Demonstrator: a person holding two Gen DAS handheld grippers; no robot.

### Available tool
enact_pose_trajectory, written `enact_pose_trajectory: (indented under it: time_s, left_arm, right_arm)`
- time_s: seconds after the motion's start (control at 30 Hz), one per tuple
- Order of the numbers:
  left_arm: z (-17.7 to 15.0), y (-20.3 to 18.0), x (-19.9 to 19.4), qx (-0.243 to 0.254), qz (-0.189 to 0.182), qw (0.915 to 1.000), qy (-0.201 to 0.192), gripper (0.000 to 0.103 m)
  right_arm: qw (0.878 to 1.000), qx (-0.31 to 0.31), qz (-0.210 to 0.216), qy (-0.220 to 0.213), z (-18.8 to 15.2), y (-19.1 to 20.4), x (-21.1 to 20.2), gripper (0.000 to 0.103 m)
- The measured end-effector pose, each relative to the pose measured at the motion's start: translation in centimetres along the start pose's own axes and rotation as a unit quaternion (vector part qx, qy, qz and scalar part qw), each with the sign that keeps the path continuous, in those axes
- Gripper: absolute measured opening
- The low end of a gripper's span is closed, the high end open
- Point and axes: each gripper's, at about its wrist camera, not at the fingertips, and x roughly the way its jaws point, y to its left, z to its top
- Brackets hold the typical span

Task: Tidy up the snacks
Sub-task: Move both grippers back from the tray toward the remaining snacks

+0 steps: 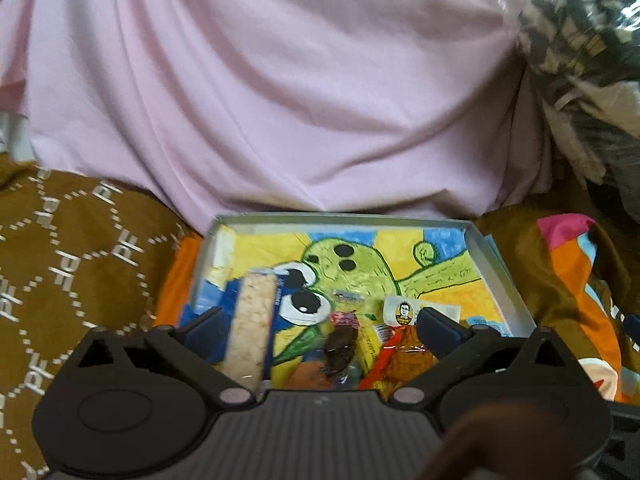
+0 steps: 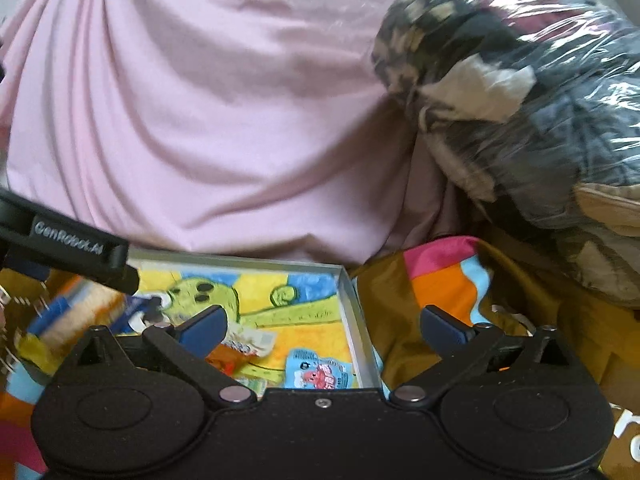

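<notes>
Here, both claws hang with jaws apart over a shallow box (image 1: 502, 276) of snacks lined with a bright cartoon drawing.

The left claw (image 1: 320, 330) grips nothing; just beside its left finger a long pale cracker pack (image 1: 252, 328) in a blue wrapper stands tilted in the box, with a dark snack (image 1: 340, 346) and an orange packet (image 1: 404, 356) between the fingers, blurred. The right claw (image 2: 322, 326) straddles the box's right wall (image 2: 354, 316), above a light-blue sachet (image 2: 318, 372). Pink fabric (image 1: 280, 80) rises behind; a plastic-wrapped bundle (image 2: 520, 92) sits at right.
</notes>
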Motion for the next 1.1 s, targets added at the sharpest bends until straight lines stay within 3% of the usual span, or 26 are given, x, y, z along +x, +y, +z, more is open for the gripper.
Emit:
enact_pose_trajectory:
  time_s: [0.63,1.1]
  left_arm:
    - [-3.4,3.7,-12.3,-0.016,0.000,0.9983,-0.056,0.103]
    - [-9.1,7.9,-17.7,-0.018,0.015,0.9997,-0.011,0.103]
  right_arm:
    - [0.998,0.025,0.041,-0.042,0.7,1.6,-11.4,0.102]
    - [0.996,0.003,0.085,0.006,-2.3,4.3,-17.9,0.102]
